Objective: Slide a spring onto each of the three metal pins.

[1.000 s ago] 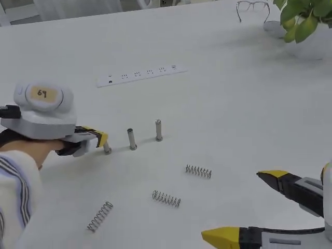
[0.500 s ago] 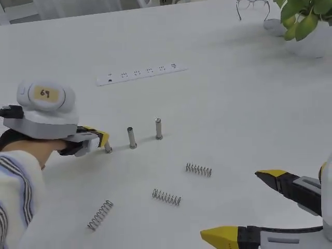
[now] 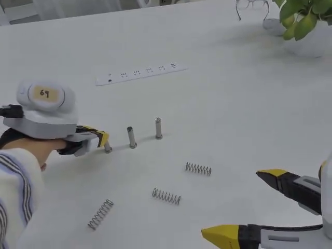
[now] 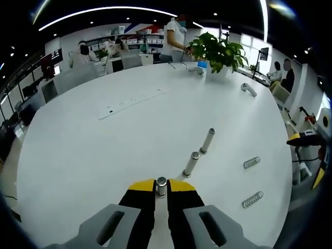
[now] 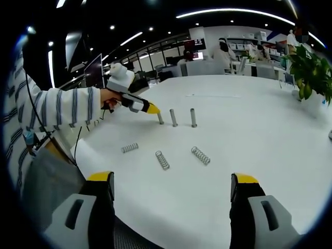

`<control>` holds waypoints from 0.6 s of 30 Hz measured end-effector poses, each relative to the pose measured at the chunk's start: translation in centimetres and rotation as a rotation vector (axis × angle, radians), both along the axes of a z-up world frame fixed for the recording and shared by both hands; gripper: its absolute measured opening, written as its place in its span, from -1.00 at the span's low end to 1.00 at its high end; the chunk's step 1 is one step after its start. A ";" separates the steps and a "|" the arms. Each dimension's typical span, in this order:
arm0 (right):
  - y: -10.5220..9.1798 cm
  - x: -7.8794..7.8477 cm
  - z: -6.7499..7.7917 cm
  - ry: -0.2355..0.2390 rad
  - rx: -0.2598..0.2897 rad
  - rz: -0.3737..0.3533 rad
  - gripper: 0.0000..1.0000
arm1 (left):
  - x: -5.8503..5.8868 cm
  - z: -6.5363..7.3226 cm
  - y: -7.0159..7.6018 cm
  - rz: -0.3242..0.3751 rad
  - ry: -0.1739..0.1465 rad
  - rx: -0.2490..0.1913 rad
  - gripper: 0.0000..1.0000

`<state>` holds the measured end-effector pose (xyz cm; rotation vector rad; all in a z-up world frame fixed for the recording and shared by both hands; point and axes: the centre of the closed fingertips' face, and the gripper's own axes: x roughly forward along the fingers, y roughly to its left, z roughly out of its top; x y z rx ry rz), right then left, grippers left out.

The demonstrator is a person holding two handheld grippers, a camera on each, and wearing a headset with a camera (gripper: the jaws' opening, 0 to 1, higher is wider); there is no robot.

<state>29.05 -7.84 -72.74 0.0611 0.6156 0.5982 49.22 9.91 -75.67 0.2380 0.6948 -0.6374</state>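
Pinching the leftmost short grey metal pin [image 4: 162,182] between the yellow-tipped jaws of the left gripper [image 4: 161,188], with two more pins [image 3: 132,138] [image 3: 158,129] upright just to its right. Holding the right gripper [image 5: 173,180] spread wide and empty, near right. Leaving three small coiled steel-wire springs [image 3: 198,169] [image 3: 166,197] [image 3: 100,215] loose on the white table [image 3: 233,104], nearer than the pins. Likely light, squashy, prone to roll: best gripped gently across the coils near one end, bore left open.

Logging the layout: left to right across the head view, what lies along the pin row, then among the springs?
Pins: left gripper, gripped pin, middle pin, right pin. Springs: left spring, middle spring, right spring.
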 end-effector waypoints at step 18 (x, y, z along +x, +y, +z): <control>0.2 -0.1 0.1 -0.006 0.000 0.012 0.83 | -0.9 -0.1 0.4 0.002 0.022 0.010 -0.70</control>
